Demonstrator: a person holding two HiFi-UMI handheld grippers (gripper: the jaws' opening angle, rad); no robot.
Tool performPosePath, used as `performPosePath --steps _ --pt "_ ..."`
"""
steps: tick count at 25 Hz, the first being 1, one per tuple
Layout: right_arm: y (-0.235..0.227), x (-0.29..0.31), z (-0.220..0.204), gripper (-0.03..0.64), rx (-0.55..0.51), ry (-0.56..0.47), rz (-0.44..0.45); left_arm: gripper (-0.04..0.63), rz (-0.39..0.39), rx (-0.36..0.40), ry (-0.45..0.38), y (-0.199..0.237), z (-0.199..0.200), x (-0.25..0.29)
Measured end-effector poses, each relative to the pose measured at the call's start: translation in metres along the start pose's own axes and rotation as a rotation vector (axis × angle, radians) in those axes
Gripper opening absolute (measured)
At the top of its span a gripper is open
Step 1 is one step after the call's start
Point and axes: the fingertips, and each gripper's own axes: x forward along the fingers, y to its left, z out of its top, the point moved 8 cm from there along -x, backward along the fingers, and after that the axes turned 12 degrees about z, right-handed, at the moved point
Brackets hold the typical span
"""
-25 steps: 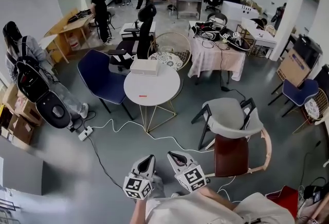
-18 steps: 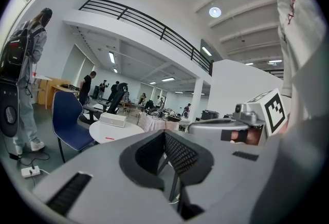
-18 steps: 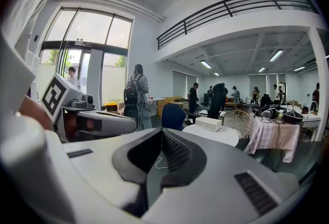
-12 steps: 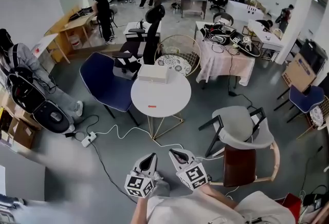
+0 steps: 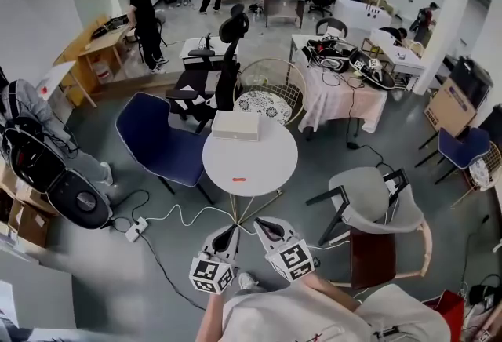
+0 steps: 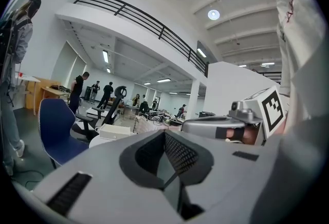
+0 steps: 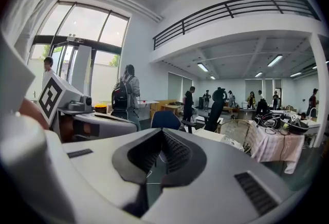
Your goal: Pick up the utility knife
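Note:
A small orange-red utility knife (image 5: 238, 179) lies on the round white table (image 5: 267, 164), near its front edge in the head view. A flat white box (image 5: 236, 125) sits at the table's far side. Both grippers hang side by side in front of the table, short of its edge and above the floor. My left gripper (image 5: 227, 233) (image 6: 165, 138) has its jaws together with nothing between them. My right gripper (image 5: 263, 225) (image 7: 163, 138) is likewise shut and empty. In the two gripper views the knife is hidden; only the white box (image 6: 114, 132) shows.
A blue chair (image 5: 153, 136) stands left of the table and a grey armchair (image 5: 369, 203) to its right. A white cable and power strip (image 5: 135, 229) lie on the floor at the left. A black office chair (image 5: 212, 74), a cluttered clothed table (image 5: 341, 93) and several people stand behind.
The round table with the knife has come nearer to both grippers and lower in the head view. Both grippers stayed side by side with jaws together.

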Motion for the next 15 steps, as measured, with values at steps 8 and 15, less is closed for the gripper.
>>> performPosePath --steps 8,15 --pt "-0.013 0.047 0.017 0.017 -0.002 -0.020 -0.044 0.012 -0.051 0.017 0.016 0.044 0.012 0.029" --pt "-0.023 0.059 0.012 0.017 0.019 0.002 -0.068 0.012 -0.064 0.012 0.032 0.060 0.012 0.041"
